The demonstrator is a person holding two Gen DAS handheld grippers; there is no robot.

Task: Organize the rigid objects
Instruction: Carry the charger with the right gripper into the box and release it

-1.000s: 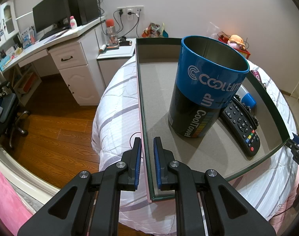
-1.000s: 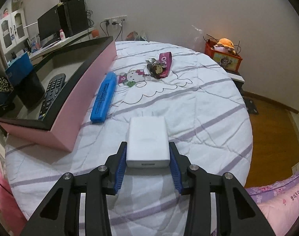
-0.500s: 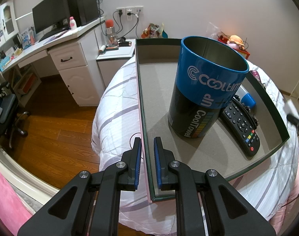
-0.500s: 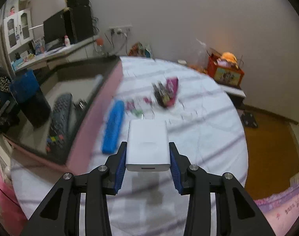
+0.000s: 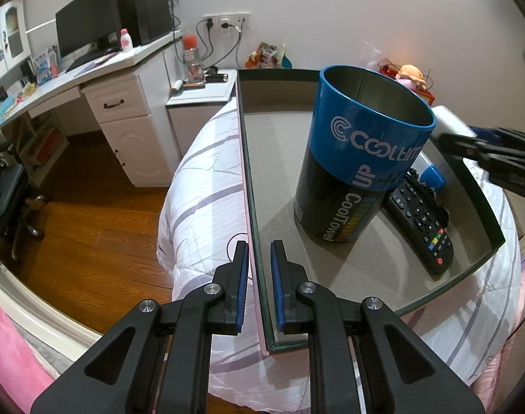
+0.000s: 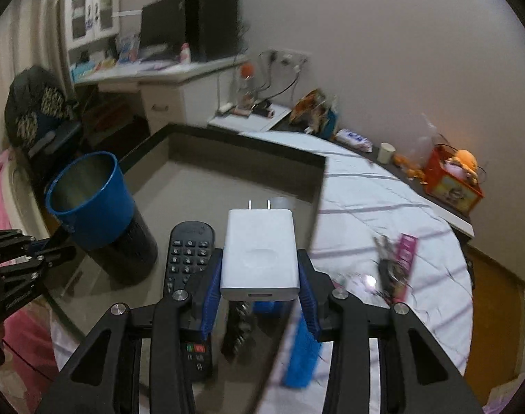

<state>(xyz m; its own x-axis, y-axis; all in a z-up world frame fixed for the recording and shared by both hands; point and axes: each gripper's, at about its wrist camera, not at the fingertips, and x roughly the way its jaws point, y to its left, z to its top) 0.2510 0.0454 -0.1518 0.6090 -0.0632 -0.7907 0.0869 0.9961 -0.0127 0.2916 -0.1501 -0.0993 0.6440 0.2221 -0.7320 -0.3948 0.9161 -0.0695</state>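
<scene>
Right wrist view shows the right gripper point(image 6: 260, 296) clamped on a white charger point(image 6: 259, 252), its blue pads pressed to the flat sides and the two prongs pointing away from the camera. The charger hangs above the near part of the box point(image 6: 248, 151), a shallow grey-floored tray with dark walls lying on the bed point(image 6: 383, 207). Just under the fingers lie a black remote point(image 6: 188, 258) and a dark ridged object too blurred to name; a blue bar point(image 6: 302, 355) sits at the box's outer wall on the bedding. To do the placing well, the charger should probably be carried further in to the bare grey floor beyond the remote, lowered flat until it rests, and only then released, so that it does not drop onto the remote's buttons. On the left the tall blue-and-black can point(image 6: 100, 217) stands upright in the box, and a swing that way could tip it. Left wrist view shows the left gripper point(image 5: 257, 286) pinched together on the box's near side wall, one finger outside and one inside, which seems meant to steady the box on the soft bedding. Farther off on the bed a pink strap with keys point(image 6: 397, 262) waits, well apart from the box, and beyond stand a desk point(image 5: 100, 69) and a monitor point(image 5: 86, 27).
</scene>
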